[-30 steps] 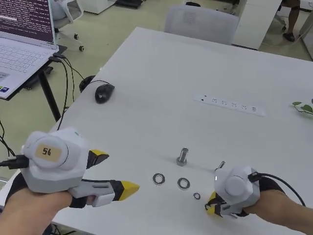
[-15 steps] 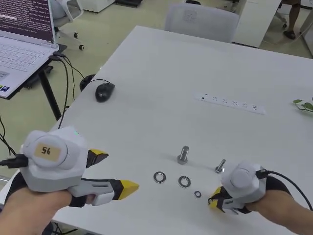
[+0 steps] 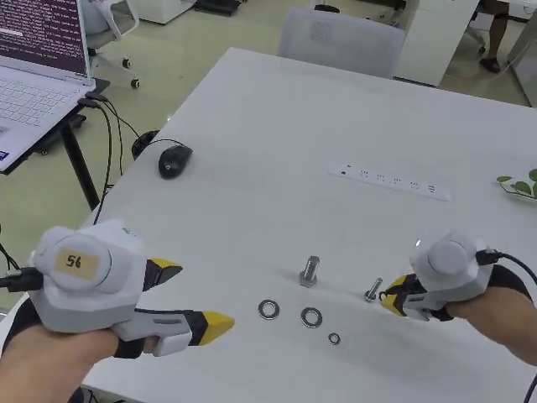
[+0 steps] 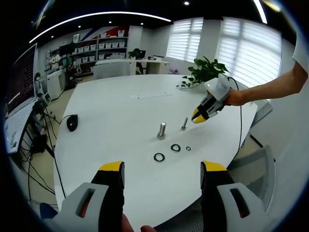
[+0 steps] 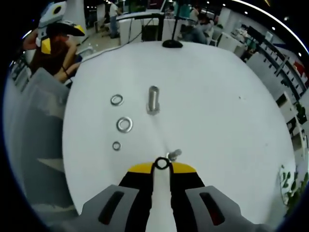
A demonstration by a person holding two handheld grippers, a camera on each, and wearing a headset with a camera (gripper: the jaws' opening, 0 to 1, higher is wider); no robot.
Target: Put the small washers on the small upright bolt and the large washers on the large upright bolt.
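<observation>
**A:** What was the right claw [image 3: 393, 300] carrying at that point?

**B:** Its jaws were pinched on a small washer [image 5: 161, 159], gripped by the rim at the very tips. The small bolt [image 5: 174, 154] stood just beyond the tips, close but, as far as I could tell, not yet touching.

**A:** So the step was threading it on. How would you have done it well?

**B:** I'd have got the hole over the top of the bolt and the ring level before letting go. That small hole left little play, so a tilted ring would probably have caught on the thread or skated off across the worktop [image 3: 277, 126]. I'd have lowered it slowly, then opened only slightly.

**A:** Was anything nearby at risk?

**B:** The large bolt [image 5: 153, 100] stood to the left, well apart. The first large washer [image 5: 124, 124], the second large washer [image 5: 116, 100] and a loose small washer [image 5: 116, 145] lay flat on the near side of the bolts. A knock on the small bolt itself was the likelier mishap.

**A:** And the left claw [image 4: 161, 169]?

**B:** It was spread wide and empty, hovering at the near left, away from the parts.
</observation>
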